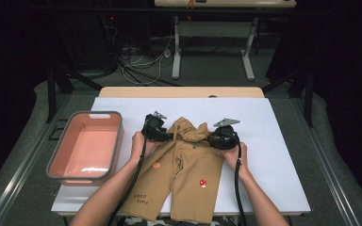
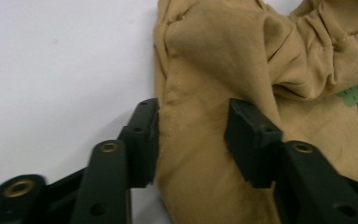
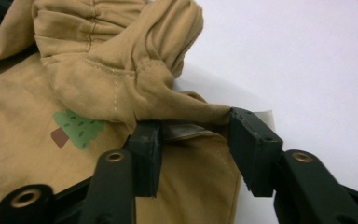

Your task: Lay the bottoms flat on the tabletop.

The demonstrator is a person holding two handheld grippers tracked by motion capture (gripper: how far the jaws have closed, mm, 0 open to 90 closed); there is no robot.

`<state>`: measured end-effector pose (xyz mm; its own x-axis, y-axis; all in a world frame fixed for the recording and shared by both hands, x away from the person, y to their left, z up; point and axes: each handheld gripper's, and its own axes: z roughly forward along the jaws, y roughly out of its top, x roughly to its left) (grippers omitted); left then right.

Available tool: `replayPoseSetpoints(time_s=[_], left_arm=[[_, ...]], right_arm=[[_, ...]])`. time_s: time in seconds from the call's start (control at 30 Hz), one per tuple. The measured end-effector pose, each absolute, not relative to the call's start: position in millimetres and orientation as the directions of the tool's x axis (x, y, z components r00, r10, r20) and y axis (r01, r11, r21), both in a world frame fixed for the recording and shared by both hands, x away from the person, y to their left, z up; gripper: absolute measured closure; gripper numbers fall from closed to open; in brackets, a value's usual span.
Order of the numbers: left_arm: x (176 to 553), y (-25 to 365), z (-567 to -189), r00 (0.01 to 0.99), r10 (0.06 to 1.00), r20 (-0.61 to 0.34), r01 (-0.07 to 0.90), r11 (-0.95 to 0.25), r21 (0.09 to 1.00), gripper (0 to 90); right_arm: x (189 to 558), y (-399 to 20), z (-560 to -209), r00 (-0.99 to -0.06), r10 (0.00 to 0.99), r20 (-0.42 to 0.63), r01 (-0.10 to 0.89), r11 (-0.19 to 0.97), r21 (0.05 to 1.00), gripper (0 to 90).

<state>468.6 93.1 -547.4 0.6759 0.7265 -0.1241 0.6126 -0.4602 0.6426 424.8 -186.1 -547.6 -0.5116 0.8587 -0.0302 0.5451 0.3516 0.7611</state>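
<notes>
Trousers (image 1: 181, 174) only started: waistband folded down at frame centre, legs unfolded; left gripper (image 2: 193, 140) and right gripper (image 3: 196, 149) fingers released, straddling cloth.

The tan trousers (image 1: 184, 169) run past the near table edge, so their leg ends are cut off in the high view. Small patches on the cloth, orange (image 1: 156, 165) and red (image 1: 202, 183), are too small to identify there. The waistband's far side is bunched, hiding its inside.

Black hand-held gripper (image 1: 168, 136), brass screws
</notes>
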Motion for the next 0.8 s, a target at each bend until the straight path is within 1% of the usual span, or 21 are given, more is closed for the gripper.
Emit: replayPoseSetpoints(time_s=[0.07,0.1,0.13,0.17,0.2,0.23,0.3,0.33,0.37,0.4,0.43,0.47,0.5,0.6,0.63,0.73,0.77,0.8], left_arm=[[467.6,91.8,-551.0,0.68,0.723,-0.123,0.605,-0.457,0.652,63.0],[467.1,92.2,-551.9,0.684,0.721,-0.112,0.598,-0.465,0.653,69.6],[466.5,92.8,-552.9,0.682,0.722,-0.118,0.595,-0.454,0.664,74.2],[466.2,93.4,-553.5,0.682,0.721,-0.118,0.592,-0.451,0.667,81.4],[465.7,93.5,-554.1,0.682,0.721,-0.123,0.591,-0.445,0.673,85.5],[465.0,93.8,-554.2,0.684,0.721,-0.108,0.584,-0.453,0.673,89.6],[463.6,94.3,-554.4,0.681,0.725,-0.105,0.581,-0.447,0.68,90.0],[463.0,95.3,-553.6,0.682,0.725,-0.09,0.571,-0.452,0.685,90.0],[462.2,95.5,-553.6,0.679,0.729,-0.09,0.572,-0.448,0.687,90.0],[461.2,96.2,-552.9,0.677,0.733,-0.066,0.559,-0.454,0.694,90.0],[460.8,97.0,-552.7,0.676,0.734,-0.063,0.556,-0.452,0.697,90.0],[460.2,98.4,-551.9,0.672,0.738,-0.057,0.554,-0.45,0.7,90.0],[460.1,100.1,-551.0,0.67,0.74,-0.054,0.553,-0.45,0.701,90.0],[462.2,104.4,-551.4,0.666,0.743,-0.069,0.566,-0.443,0.695,90.0],[462.6,104.0,-552.2,0.663,0.745,-0.073,0.574,-0.443,0.688,87.8],[463.6,101.6,-553.5,0.645,0.763,-0.053,0.588,-0.451,0.672,59.9],[463.8,101.2,-554.3,0.639,0.768,-0.048,0.589,-0.448,0.673,54.5],[464.2,101.3,-555.2,0.636,0.769,-0.058,0.598,-0.444,0.667,51.3]], right_arm=[[425.6,-185.6,-549.8,-0.519,0.855,-0.02,0.553,0.353,0.755,61.5],[425.7,-184.7,-551.2,-0.525,0.851,-0.017,0.551,0.355,0.755,66.1],[425.9,-184.9,-552.1,-0.537,0.843,-0.022,0.547,0.368,0.752,70.2],[425.6,-184.0,-553.1,-0.536,0.844,-0.018,0.549,0.365,0.752,74.3],[425.8,-183.9,-553.9,-0.543,0.839,-0.021,0.547,0.373,0.75,77.6],[425.6,-182.9,-554.5,-0.538,0.843,-0.013,0.552,0.364,0.751,80.9],[425.4,-182.7,-554.5,-0.533,0.846,-0.02,0.549,0.363,0.753,85.8],[425.3,-183.7,-553.8,-0.537,0.843,-0.026,0.546,0.371,0.751,86.8],[424.6,-183.0,-553.3,-0.53,0.848,-0.016,0.55,0.358,0.755,86.9],[424.4,-183.2,-552.8,-0.53,0.848,-0.018,0.548,0.358,0.756,86.8],[424.5,-184.5,-552.0,-0.536,0.844,-0.03,0.538,0.369,0.758,86.4],[424.2,-184.8,-551.6,-0.534,0.845,-0.03,0.538,0.367,0.759,84.1],[424.2,-185.4,-551.3,-0.535,0.844,-0.036,0.534,0.37,0.76,79.8],[424.2,-186.3,-550.3,-0.52,0.852,-0.061,0.535,0.381,0.754,60.7],[424.2,-186.3,-549.9,-0.516,0.854,-0.07,0.538,0.386,0.75,53.9],[424.1,-186.4,-549.3,-0.502,0.861,-0.082,0.533,0.382,0.755,44.0],[424.1,-186.6,-548.8,-0.494,0.865,-0.089,0.533,0.383,0.755,41.4],[423.8,-186.8,-548.6,-0.491,0.867,-0.082,0.535,0.374,0.758,40.8]])
